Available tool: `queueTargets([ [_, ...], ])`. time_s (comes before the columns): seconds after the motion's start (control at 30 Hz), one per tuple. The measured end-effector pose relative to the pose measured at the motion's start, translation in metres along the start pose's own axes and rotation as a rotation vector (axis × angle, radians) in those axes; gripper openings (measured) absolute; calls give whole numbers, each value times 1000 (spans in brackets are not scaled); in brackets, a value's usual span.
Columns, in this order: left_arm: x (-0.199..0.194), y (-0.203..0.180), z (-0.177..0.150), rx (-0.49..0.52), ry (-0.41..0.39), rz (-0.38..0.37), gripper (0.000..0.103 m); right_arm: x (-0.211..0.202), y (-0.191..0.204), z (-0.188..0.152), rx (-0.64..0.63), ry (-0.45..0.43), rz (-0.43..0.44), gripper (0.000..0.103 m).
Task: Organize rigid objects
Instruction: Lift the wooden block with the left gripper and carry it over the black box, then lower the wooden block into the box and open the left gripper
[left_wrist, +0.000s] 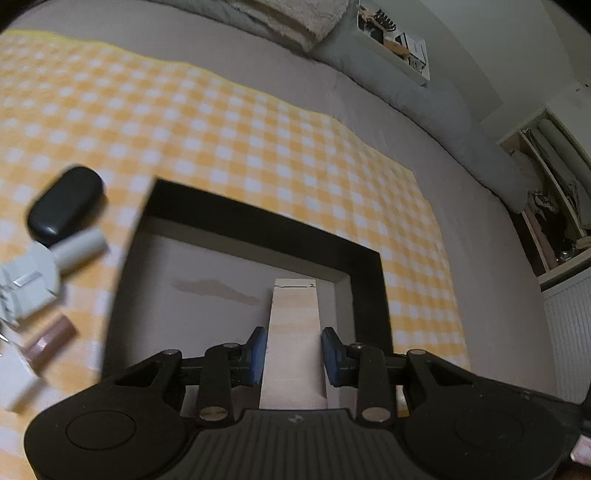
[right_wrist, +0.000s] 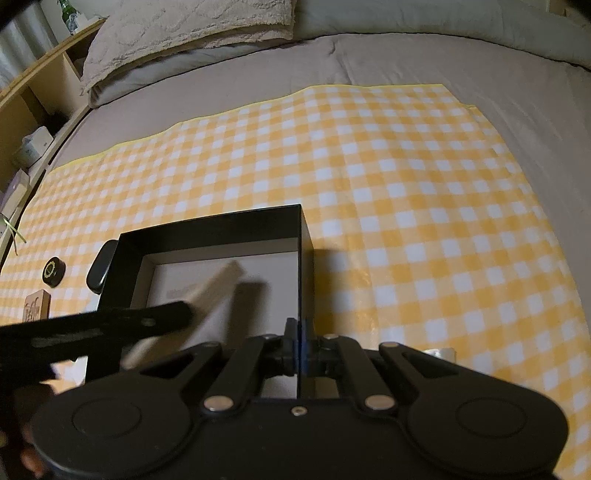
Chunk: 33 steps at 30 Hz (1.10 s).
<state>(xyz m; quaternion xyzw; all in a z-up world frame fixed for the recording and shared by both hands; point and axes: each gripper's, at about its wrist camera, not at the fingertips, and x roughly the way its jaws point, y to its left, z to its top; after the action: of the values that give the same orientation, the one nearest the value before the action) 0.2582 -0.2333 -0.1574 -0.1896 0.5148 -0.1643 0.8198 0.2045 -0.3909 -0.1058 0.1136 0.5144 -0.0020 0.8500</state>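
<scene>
Now left claw (left_wrist: 293, 356) pinching pale wooden block (left_wrist: 293, 332) inside black box (left_wrist: 364, 273), block's long axis running 6-to-12 o'clock, far end pointing at 12. Right claw (right_wrist: 300, 349) pressing together on box's right wall (right_wrist: 306, 258). Black case (left_wrist: 64, 206) lying at 9 o'clock on checkered cloth (left_wrist: 258, 140). Writing not readable.

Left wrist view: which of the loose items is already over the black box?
The pale wooden block, between the left gripper fingers above the black box. The black oval case and white plug lie outside on the checked cloth.
</scene>
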Motion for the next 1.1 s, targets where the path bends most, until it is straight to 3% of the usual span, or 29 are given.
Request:
queueTargets([
  [0.17,25,-7,-5,-56,7,-50,33,-2,-6,1,1,5,12,2],
  [0.4,49,-12,-7,-16,26,-46,34,-1,-4,4,-5,11,17,2],
  [0.6,48,-14,-3,16,1,-71,36,-1,-3,5,-8,14,12,2],
  [0.7,47,-12,2,11,3,-80,43,0,-3,5,-9,14,12,2],
  [0.83,43,-11,3,43,36,-36,44,-1,-3,4,-3,14,16,2],
  [0.97,49,-11,-5,132,144,66,40,-1,-3,4,-3,14,14,2],
  [1.03,49,-15,-11,192,146,71,29,0,-3,5,-7,16,11,2],
  [1.1,50,-18,-11,184,153,29,29,0,-3,6,-8,16,12,2],
])
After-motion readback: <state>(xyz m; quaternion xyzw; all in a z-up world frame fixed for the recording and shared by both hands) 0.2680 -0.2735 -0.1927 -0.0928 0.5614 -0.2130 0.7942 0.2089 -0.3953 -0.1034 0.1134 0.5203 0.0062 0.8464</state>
